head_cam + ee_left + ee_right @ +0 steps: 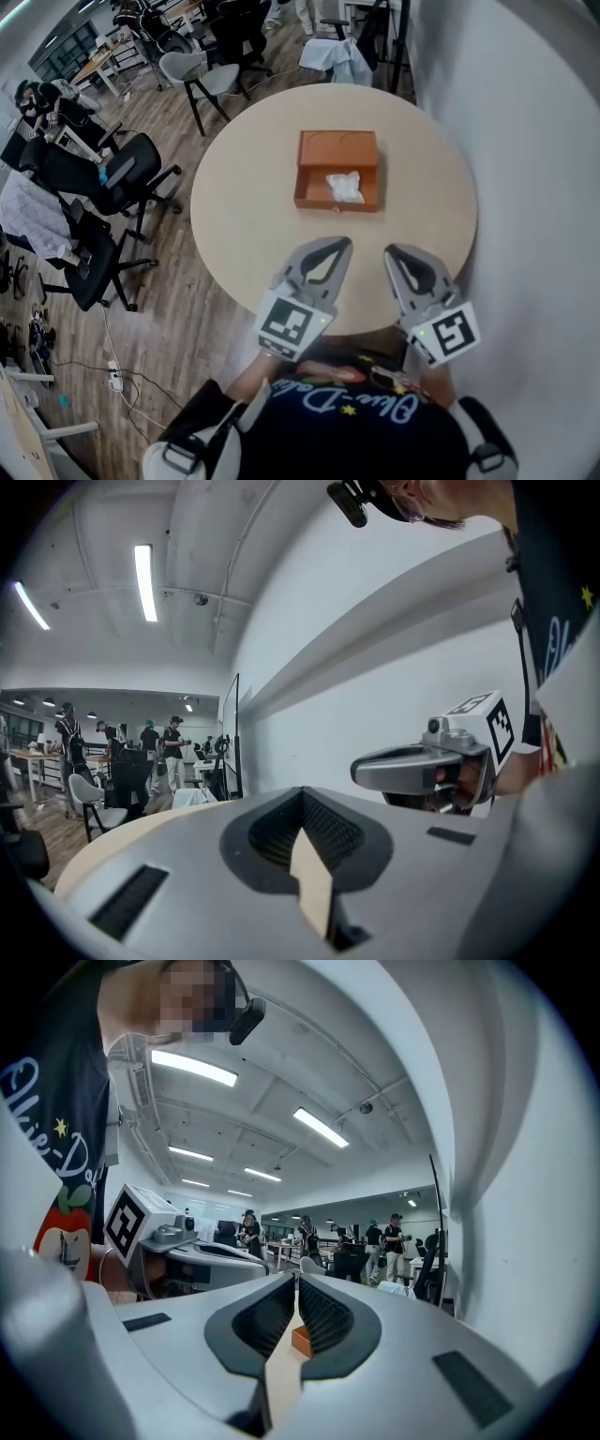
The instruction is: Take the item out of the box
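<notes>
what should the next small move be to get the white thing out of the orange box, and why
Probably ease the right claw forward toward the orange box, opening it on the way. The white crumpled item lies in the open box, well clear of the right claw and the left claw, both shut and empty at the near edge of the table.

The left gripper's (302, 794) grey plastic jaws, lined with black ribbed pads, meet at their tips with nothing between them, above the pale beige round desk (98, 853). To the right, the grey right gripper (375, 769) with its black-and-white marker cube (483, 719) hangs level before a plain white wall (375, 658), a hand (463, 776) on its grip. Far left, several people in dark clothes (173, 747) stand among office chairs (89, 803) under long ceiling strip lights (145, 578).
</notes>
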`<state>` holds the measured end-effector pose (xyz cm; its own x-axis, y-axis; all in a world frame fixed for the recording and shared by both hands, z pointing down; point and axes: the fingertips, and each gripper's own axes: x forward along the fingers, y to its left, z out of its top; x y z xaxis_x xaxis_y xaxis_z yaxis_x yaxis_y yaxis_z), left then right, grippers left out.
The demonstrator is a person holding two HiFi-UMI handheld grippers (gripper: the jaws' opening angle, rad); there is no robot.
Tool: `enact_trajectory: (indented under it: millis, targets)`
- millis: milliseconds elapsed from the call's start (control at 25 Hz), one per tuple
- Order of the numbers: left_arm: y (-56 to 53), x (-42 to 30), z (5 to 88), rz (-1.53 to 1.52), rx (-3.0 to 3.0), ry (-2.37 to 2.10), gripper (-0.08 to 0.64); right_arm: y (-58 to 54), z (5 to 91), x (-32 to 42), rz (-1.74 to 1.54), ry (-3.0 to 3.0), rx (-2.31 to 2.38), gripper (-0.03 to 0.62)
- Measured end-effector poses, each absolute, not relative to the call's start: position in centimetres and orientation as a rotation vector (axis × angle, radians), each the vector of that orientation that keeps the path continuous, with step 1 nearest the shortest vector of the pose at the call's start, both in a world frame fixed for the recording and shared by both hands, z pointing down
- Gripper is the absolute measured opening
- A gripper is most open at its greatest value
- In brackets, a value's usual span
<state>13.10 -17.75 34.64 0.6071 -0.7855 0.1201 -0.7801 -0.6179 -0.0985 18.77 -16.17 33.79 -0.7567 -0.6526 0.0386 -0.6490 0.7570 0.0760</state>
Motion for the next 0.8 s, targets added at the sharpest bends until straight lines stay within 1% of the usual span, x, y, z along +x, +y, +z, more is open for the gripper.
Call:
enact_trajectory:
  millis: [800]
  targets:
    - [-25.4, 7.4, 37.7, -0.244, -2.811, 1.472, -0.015, -26.3, 37.6, 15.1, -0.088, -2.661, 1.018, -0.002]
